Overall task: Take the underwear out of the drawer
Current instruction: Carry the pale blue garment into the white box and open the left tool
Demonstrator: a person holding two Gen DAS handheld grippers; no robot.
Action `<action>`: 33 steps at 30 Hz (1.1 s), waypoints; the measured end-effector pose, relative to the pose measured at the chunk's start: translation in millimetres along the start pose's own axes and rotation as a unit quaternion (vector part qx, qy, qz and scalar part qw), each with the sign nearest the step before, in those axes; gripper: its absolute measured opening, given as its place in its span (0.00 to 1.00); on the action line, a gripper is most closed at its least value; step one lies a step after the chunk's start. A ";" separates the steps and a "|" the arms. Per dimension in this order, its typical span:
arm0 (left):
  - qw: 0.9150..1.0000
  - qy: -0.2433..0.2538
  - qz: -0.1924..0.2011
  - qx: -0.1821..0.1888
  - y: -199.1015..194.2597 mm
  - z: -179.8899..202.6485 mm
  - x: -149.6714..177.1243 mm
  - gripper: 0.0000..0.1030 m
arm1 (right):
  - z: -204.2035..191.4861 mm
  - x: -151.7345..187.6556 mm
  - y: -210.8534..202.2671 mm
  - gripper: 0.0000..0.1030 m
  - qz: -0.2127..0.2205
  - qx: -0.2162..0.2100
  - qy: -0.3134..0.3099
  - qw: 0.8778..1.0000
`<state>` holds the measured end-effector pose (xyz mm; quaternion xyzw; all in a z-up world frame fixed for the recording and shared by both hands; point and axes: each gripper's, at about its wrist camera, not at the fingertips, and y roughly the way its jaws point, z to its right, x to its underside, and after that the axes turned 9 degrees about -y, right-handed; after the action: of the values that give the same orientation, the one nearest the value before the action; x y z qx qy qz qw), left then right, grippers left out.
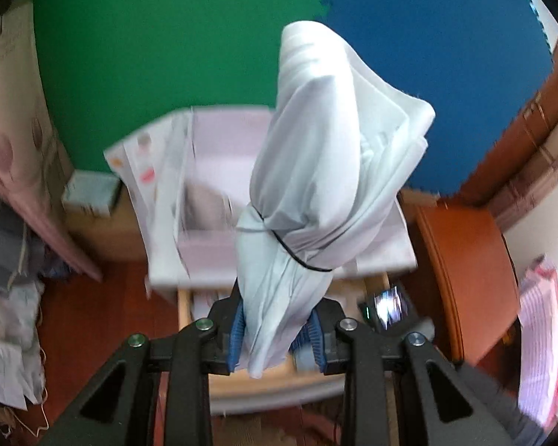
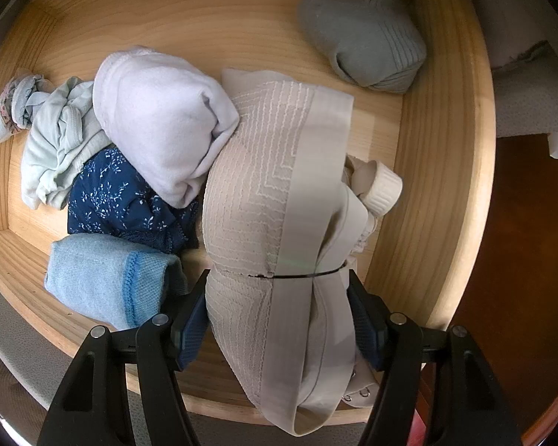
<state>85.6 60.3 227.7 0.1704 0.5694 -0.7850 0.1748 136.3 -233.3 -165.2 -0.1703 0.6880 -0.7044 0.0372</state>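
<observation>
Left gripper: holding pale grey-white underwear roll, tied w/ thin black band, jaws closed tight on its lower end. Hanging clear above the open drawer, so this piece being already out. Keeping the squeeze firm and carrying it well past the drawer edge before letting go; probably good to avoid swinging, as the free end is heavy and loose.

Right gripper: down inside drawer, jaws closed on beige textured underwear bundle, also w/ black band, resting on the wood bottom. Lifting straight up, slowly, so neighbours not dragged along — white folded cloth touching its left side, blue floral piece and light blue sock just beside. Grey sock well apart in the far corner.
</observation>
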 end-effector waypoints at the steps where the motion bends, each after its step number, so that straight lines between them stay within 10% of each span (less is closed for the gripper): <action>1: 1.000 -0.010 0.011 -0.004 3.6 0.7 -11.8 0.28 | 1.0 0.2 0.1 0.62 0.000 0.001 0.000 1.000; 9: 0.999 -0.036 -0.028 -0.027 94.1 5.5 -82.0 0.28 | 0.7 0.9 -0.4 0.62 -0.001 0.006 0.002 1.000; 21: 0.993 -0.021 -0.100 -0.066 201.2 13.7 -74.6 0.34 | -0.5 1.2 -1.9 0.62 0.000 0.006 0.005 1.000; 33: 0.997 -0.010 -0.062 -0.053 183.9 20.7 -62.5 0.49 | -2.7 0.2 -1.6 0.62 -0.002 0.009 0.005 1.000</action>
<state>225.4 -7.8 109.6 0.1173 0.6179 -0.7647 0.1403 135.6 -230.7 -163.5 -0.1680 0.6816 -0.7114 0.0334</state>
